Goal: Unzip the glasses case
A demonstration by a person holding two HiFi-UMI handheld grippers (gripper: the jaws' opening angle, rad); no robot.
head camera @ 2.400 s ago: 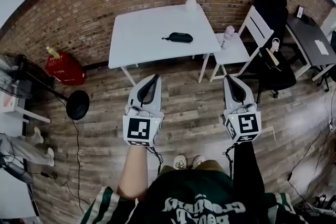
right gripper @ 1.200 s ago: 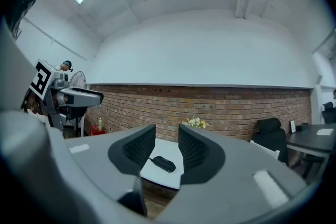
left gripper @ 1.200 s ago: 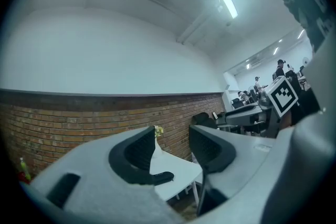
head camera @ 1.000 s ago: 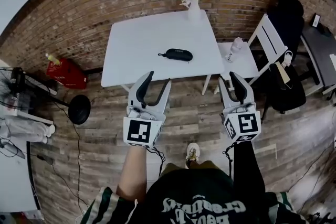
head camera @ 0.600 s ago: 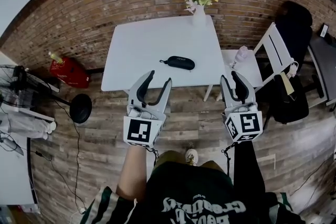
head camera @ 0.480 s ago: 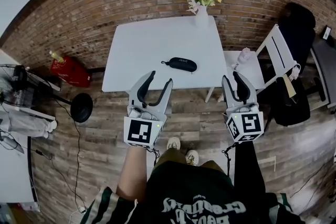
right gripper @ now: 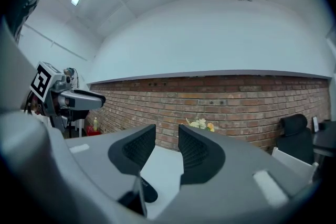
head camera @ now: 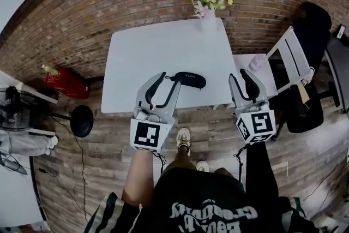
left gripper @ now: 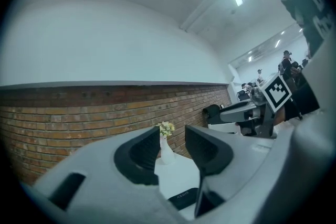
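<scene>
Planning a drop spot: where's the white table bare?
Bare: left half of the table, from its left edge to the glasses case, and the strip between case and vase. Crowded: front edge around the case; far right corner, where the vase stands.

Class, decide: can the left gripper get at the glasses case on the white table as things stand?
Probably yes. The left gripper, jaws apart and empty though just closing, hangs close to the glasses case; nothing on the table lies between them.

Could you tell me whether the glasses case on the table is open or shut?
Shut: the glasses case lies flat on the white table as one closed dark oval, no lid raised.
</scene>
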